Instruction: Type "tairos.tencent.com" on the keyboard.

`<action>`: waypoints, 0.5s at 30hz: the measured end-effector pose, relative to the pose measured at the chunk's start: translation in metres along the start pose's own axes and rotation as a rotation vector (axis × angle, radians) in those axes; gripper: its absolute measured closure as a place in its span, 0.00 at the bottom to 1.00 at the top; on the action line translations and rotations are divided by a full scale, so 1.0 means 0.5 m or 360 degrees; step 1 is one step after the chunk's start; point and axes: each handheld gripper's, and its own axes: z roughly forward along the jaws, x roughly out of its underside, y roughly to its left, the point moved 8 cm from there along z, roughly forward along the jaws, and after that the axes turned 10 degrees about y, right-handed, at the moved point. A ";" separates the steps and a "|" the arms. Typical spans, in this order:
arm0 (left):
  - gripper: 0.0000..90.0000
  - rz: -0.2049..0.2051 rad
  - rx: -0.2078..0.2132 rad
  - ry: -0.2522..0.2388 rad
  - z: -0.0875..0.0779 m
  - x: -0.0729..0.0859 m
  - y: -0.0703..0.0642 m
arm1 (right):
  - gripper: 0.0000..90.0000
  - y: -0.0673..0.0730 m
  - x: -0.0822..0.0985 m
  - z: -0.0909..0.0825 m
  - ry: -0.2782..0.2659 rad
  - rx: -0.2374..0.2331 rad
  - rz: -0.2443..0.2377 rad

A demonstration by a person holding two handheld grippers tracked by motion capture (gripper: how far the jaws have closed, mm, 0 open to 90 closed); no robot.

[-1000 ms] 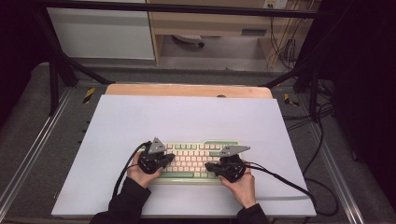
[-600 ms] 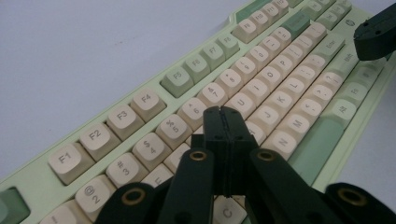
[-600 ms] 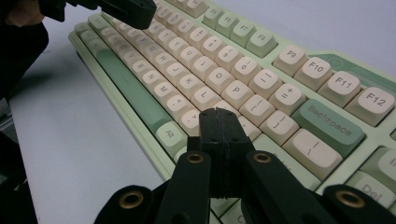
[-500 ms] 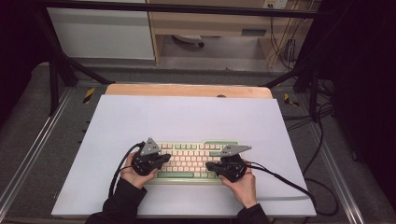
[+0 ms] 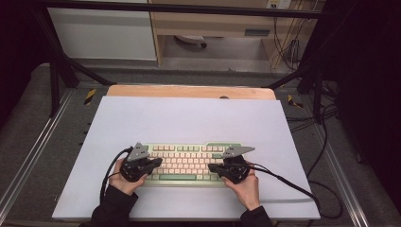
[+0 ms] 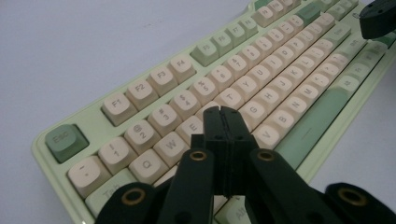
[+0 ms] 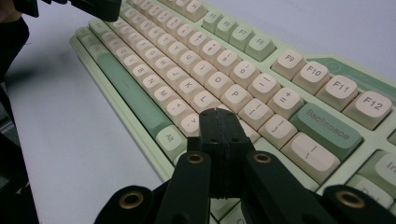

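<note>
A: High view first. The pale green keyboard with cream keycaps (image 5: 187, 163) lies on the white sheet that covers the table (image 5: 189, 118), near the person's edge. What differs from a second ago?

B: The left gripper (image 5: 152, 164) has slid outward along the keyboard, toward its left end, and now sits over the leftmost keys. The right gripper (image 5: 216, 167) has kept its place over the right-hand keys. Neither one carries anything.

A: And the left gripper view?

B: Its two black jaws are pressed together, tip to tip, with nothing between them. The joined tip of the left gripper (image 6: 221, 111) hangs above the letter rows, around the E and R caps (whether it touches a cap I cannot tell). The dark green Esc key (image 6: 65, 140) is off to the lower left.

A: Right gripper view?

B: Same story: the right gripper (image 7: 218, 112) has its jaws clamped flat against each other, empty, poised over the keys beside L and P. The dark green Backspace key (image 7: 327, 129) lies to the right.

A: So what does the shift mean?

B: I judge the closed tips serve as typing fingers, and the left one has moved to line up on a new key.
</note>
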 end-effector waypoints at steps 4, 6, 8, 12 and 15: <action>1.00 -0.0020 -0.0005 -0.0004 -0.008 0.013 0.009 | 1.00 0.001 -0.004 0.003 -0.0002 -0.0004 -0.0009; 1.00 -0.0028 -0.0003 -0.0006 -0.011 0.018 0.012 | 1.00 0.003 -0.006 0.004 0.0002 -0.0010 -0.0002; 1.00 -0.0030 -0.0003 -0.0004 -0.012 0.023 0.013 | 1.00 0.006 -0.011 0.008 0.0002 -0.0014 -0.0009; 1.00 -0.0043 -0.0003 -0.0010 -0.015 0.030 0.017 | 1.00 0.012 -0.019 0.016 0.0005 -0.0026 -0.0018; 1.00 -0.0046 0.0001 -0.0014 -0.018 0.032 0.018 | 1.00 0.016 -0.025 0.025 0.0014 -0.0036 -0.0031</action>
